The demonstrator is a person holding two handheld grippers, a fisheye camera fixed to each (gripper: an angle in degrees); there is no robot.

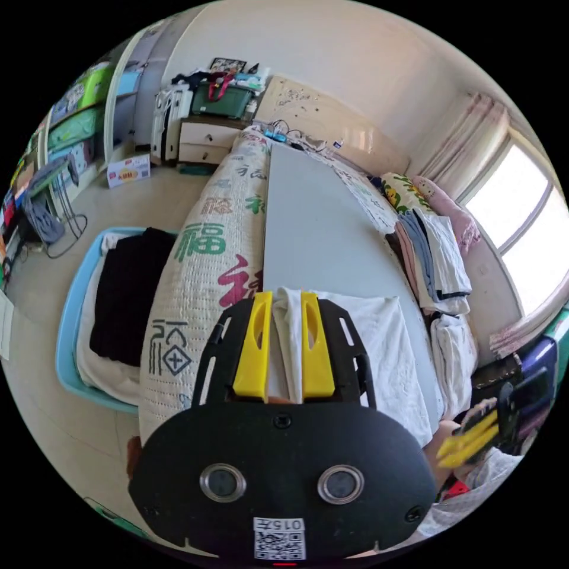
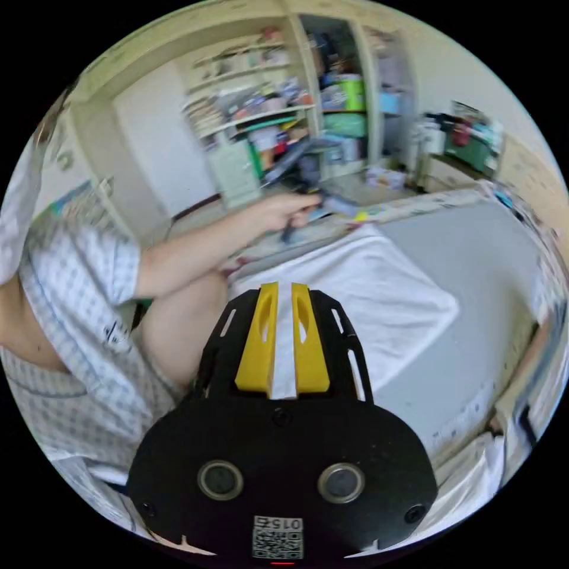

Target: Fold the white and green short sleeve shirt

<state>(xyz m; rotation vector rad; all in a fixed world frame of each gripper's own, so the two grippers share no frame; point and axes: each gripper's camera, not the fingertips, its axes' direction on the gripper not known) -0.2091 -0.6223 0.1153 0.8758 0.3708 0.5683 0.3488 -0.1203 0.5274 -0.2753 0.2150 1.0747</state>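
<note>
The shirt (image 1: 379, 338) lies folded as a white rectangle on the grey board (image 1: 320, 225) on the bed; no green shows. My left gripper (image 1: 287, 296) is shut on a bunched fold at the shirt's near edge, white cloth pinched between its yellow jaws. In the right gripper view the shirt (image 2: 367, 284) spreads flat over the grey board (image 2: 480, 261). A hand (image 2: 284, 210) holds the left gripper (image 2: 355, 217) at the shirt's far edge. My right gripper (image 2: 284, 290) hovers above the shirt, jaws together and empty. It also appears as the right gripper (image 1: 459, 447) off the board's corner.
A blue basket (image 1: 68, 308) with black and white clothes stands on the floor beside the quilted bed cover (image 1: 201, 261). A stack of folded clothes (image 1: 435, 261) lies along the board's window side. Shelves (image 2: 278, 106) and a person's checked shirt (image 2: 77, 308) are close by.
</note>
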